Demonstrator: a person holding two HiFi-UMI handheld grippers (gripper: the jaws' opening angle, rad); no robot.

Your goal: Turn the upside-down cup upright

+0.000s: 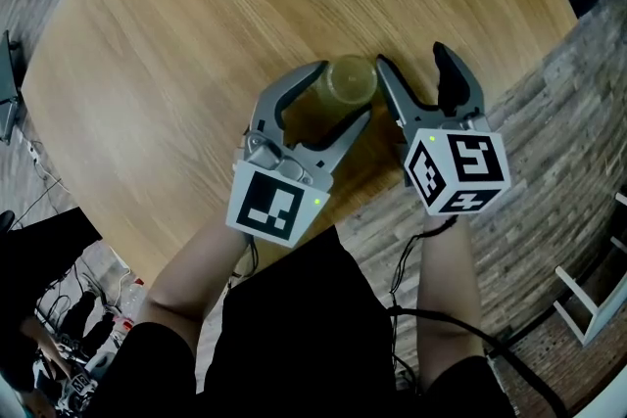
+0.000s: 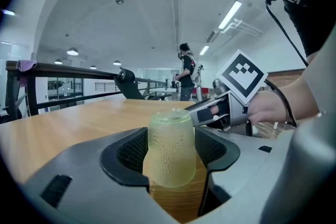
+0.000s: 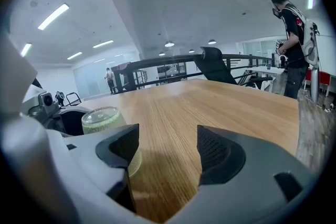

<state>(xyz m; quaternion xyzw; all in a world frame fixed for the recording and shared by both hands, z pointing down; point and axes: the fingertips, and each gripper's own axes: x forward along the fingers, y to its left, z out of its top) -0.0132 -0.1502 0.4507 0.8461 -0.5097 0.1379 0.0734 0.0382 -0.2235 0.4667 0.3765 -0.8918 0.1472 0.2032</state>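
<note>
The cup [image 1: 351, 81] stands mouth-down on the table [image 1: 176, 24]. Its long axis is vertical and its closed base is on top. It is translucent yellow-green with a pebbled wall, and it widens slightly toward the mouth.

1. The cup stands between the 2 jaws of the left gripper [image 1: 343, 91]. In the left gripper view the pads [image 2: 131, 152] meet the cup wall on both sides at about mid-height. We read this as a clamp on the cup, not a loose bracket.
2. The cup's axis is at right angles to the line along which the left gripper points. We judge that a half roll of that wrist, after a short lift, would bring the mouth up.
3. The right gripper [image 1: 412, 59] sits just beside the cup, on the cup's right in the head view. Its jaws are apart with only bare table between them, and the cup lies just outside its left jaw.
4. The left gripper is therefore the nearer one, and we treat it as the working one.
5. The table's near edge lies just behind the cup, toward the person.
</note>
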